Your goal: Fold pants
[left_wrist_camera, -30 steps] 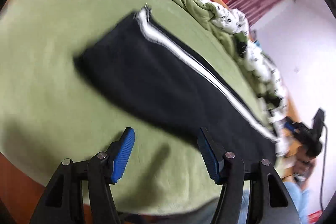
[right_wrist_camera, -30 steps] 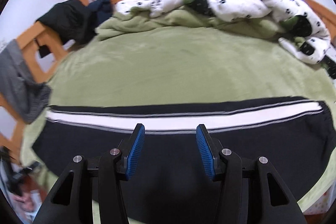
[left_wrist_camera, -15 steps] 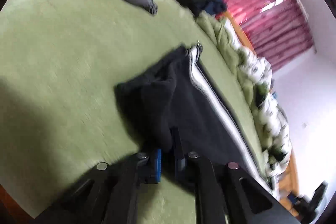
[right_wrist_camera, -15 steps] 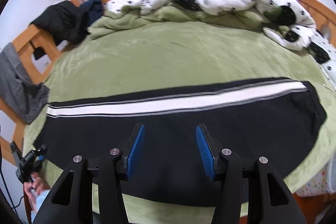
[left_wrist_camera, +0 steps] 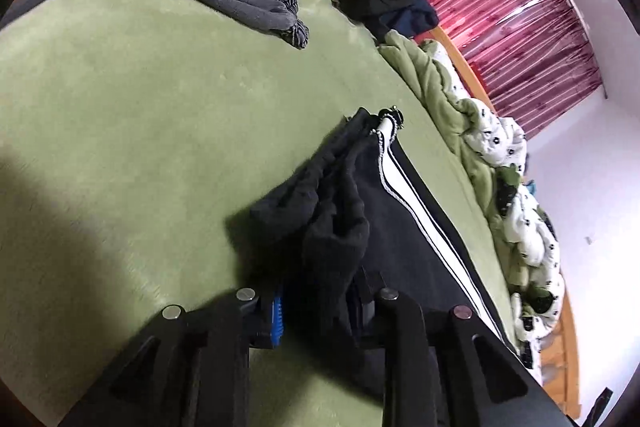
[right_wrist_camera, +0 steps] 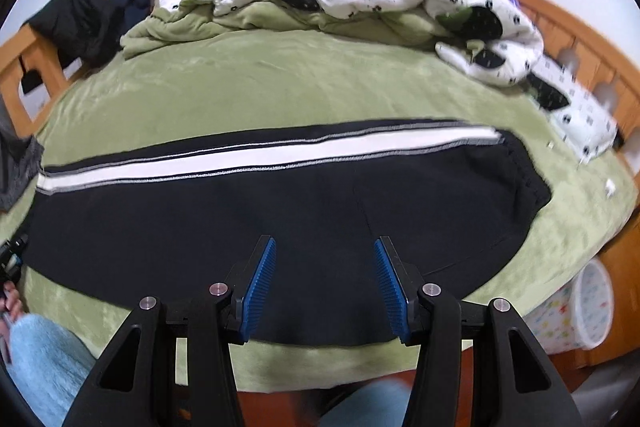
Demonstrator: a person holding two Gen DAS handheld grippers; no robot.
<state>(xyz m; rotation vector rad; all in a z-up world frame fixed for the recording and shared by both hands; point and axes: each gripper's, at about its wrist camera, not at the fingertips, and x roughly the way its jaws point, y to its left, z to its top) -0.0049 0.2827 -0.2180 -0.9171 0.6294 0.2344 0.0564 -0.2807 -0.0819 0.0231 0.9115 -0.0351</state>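
We have the black track pants [right_wrist_camera: 280, 211] laid flat on the green bedspread [right_wrist_camera: 280, 83], their long axis running from nine o'clock to three o'clock in the right wrist view, the white side stripe [right_wrist_camera: 260, 161] along the far edge. In the left wrist view the same pants [left_wrist_camera: 400, 227] stretch away from the gripper toward two o'clock.

Our left gripper [left_wrist_camera: 320, 311] is pinching a bunched fold of black fabric at one end of the pants, the end at nine o'clock in the right view; its jaws have just been opening a little after closing, yet cloth sits gathered between the pads and looks held. Our right gripper [right_wrist_camera: 324, 279] hovers spread, nothing between its blue pads [right_wrist_camera: 260, 279], over the near edge about midway along the length, toward the wider end at three o'clock.

So the left hand is the one already on the cloth, and we judge the fold turns on carrying that end along the long axis toward three o'clock, over the part where the right gripper waits.
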